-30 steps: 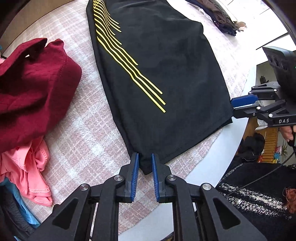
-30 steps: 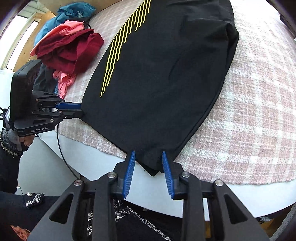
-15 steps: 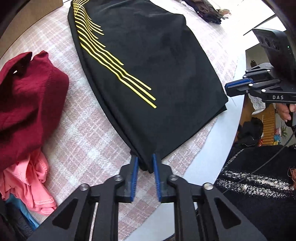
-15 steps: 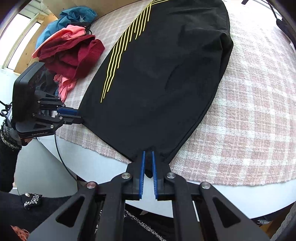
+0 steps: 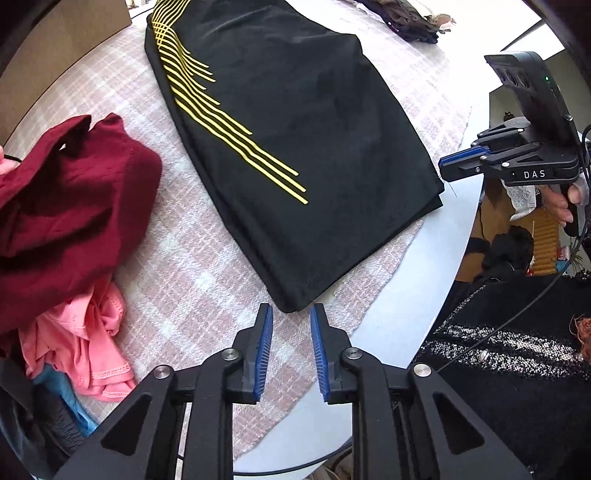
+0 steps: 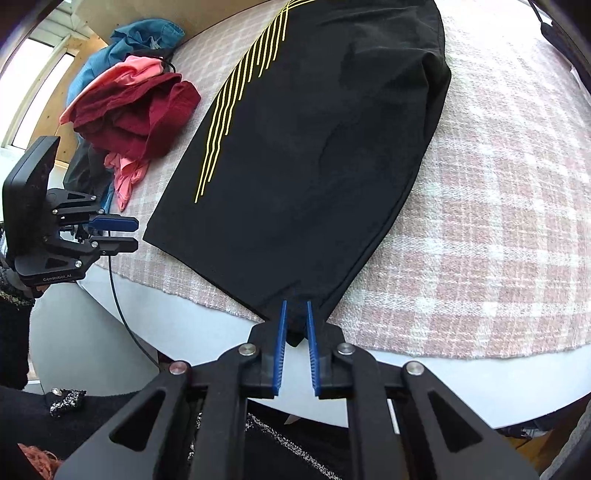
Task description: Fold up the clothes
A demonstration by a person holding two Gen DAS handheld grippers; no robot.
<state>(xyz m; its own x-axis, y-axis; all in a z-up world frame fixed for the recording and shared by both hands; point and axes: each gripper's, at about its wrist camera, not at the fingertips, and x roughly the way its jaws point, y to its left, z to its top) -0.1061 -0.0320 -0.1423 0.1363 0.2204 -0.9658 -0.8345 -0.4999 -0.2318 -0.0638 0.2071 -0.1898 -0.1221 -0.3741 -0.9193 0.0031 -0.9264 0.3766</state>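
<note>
A black garment with yellow stripes (image 5: 295, 155) lies flat on the pink plaid cloth, also in the right wrist view (image 6: 314, 155). My left gripper (image 5: 291, 325) is open, its blue pads just short of the garment's near left corner, not touching it. It also shows in the right wrist view (image 6: 122, 234). My right gripper (image 6: 294, 317) has its jaws narrowed around the garment's near right corner, with fabric between the pads. It shows in the left wrist view (image 5: 458, 168) at the garment's right corner.
A pile of dark red (image 5: 62, 206), pink (image 5: 85, 343) and blue clothes lies left of the garment. Dark clothes (image 5: 410, 22) lie at the far edge. The white table edge (image 5: 417, 295) runs close behind both grippers. A cardboard panel (image 5: 62, 44) stands at the far left.
My left gripper has let go of the garment's left corner, opened and pulled back slightly. My right gripper, closed tight half a second ago, now shows a slightly wider gap on the right corner.
</note>
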